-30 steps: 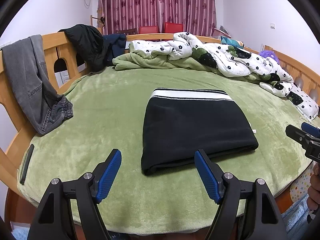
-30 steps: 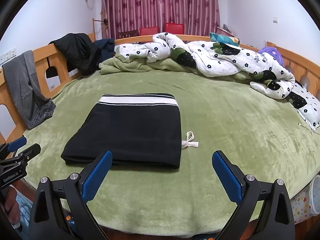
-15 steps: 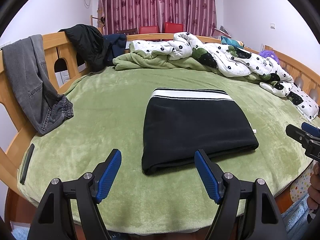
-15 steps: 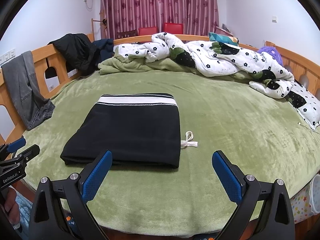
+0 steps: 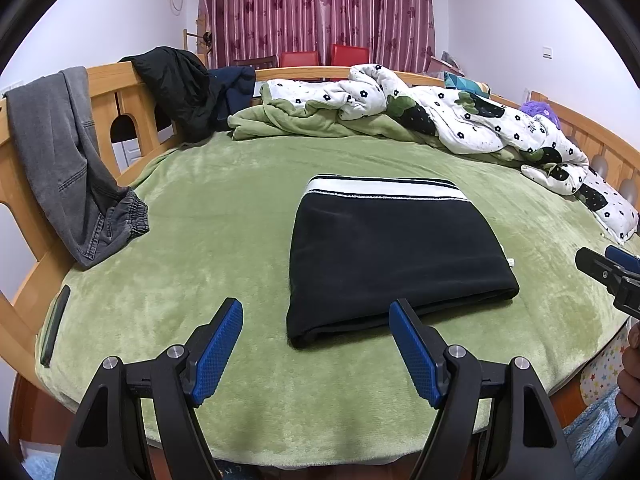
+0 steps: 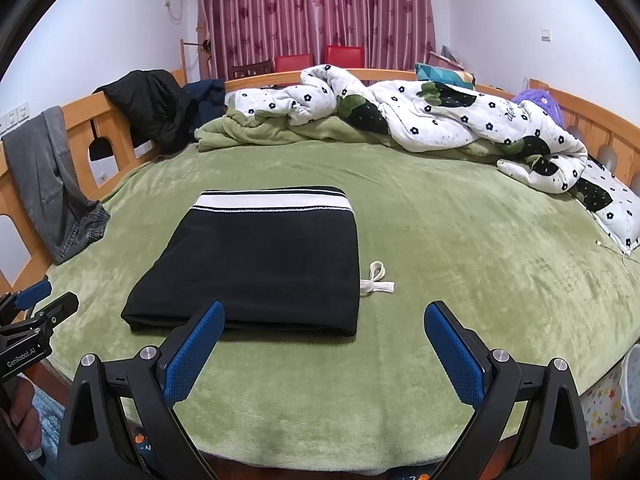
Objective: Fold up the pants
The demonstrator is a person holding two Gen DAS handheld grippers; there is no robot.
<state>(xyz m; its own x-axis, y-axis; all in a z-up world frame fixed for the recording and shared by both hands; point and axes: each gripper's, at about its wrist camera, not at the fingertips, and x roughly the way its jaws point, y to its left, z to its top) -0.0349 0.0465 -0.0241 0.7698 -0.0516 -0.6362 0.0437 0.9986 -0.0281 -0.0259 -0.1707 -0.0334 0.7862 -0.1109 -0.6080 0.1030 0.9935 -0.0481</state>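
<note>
The black pants [image 5: 394,252] lie folded in a flat rectangle on the green blanket, white striped waistband at the far edge. They also show in the right wrist view [image 6: 256,258], with a white drawstring [image 6: 376,280] sticking out at the right side. My left gripper [image 5: 316,314] is open and empty, held above the bed's near edge just short of the pants. My right gripper [image 6: 324,316] is open and empty, near the pants' front right corner. Each gripper shows at the edge of the other's view.
A green blanket [image 5: 208,208] covers the bed. A flowered white quilt [image 5: 472,120] is heaped along the far side. Grey jeans [image 5: 60,152] and a black jacket [image 5: 176,84] hang on the wooden rail at the left. A dark phone [image 5: 55,312] lies at the left edge.
</note>
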